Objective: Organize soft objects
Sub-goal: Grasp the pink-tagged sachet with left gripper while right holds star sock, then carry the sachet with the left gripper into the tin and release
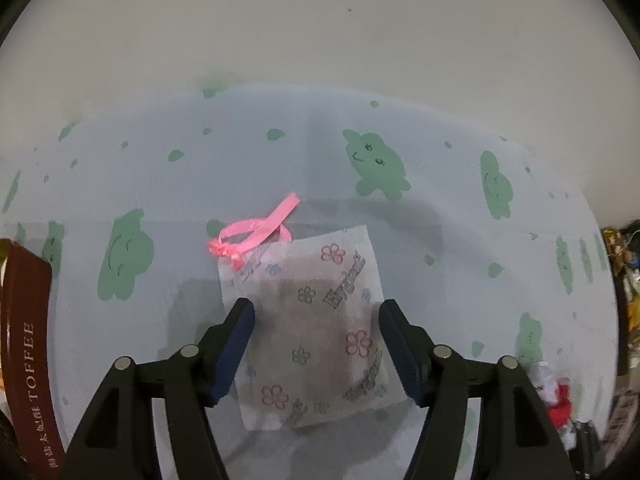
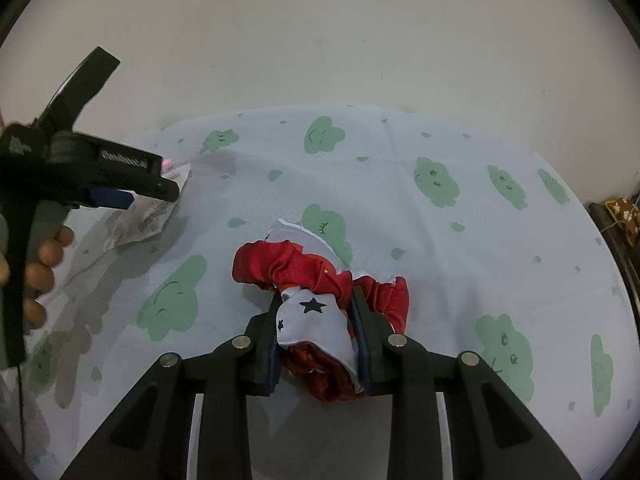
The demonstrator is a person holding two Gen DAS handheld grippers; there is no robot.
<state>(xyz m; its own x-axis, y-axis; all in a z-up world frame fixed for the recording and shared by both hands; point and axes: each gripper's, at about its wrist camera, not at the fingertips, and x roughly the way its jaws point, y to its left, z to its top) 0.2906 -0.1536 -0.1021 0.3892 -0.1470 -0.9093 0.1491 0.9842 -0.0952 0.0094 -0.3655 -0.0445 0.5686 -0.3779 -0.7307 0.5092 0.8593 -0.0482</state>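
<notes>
A white fabric sachet (image 1: pixel 316 320) printed with flowers, with a pink ribbon (image 1: pixel 256 232) tied at its top corner, lies flat on the cloud-print tablecloth (image 1: pixel 400 220). My left gripper (image 1: pixel 316 308) hangs open over the sachet, one finger on each side of it, pads apart from it. In the right wrist view the same gripper (image 2: pixel 160 190) shows at the left, held by a hand (image 2: pixel 40 268), above the sachet (image 2: pixel 152 220). My right gripper (image 2: pixel 318 296) is shut on a red and white satin bundle with black stars (image 2: pixel 308 276), which rests on the cloth. That bundle (image 1: pixel 556 396) also shows at the lower right in the left wrist view.
A brown box lettered TOFFEE (image 1: pixel 24 360) stands at the left edge. Dark clutter with packets (image 1: pixel 624 280) lines the table's right side. A plain pale wall (image 2: pixel 320 40) runs behind the table. Bare tablecloth (image 2: pixel 460 240) lies right of the bundle.
</notes>
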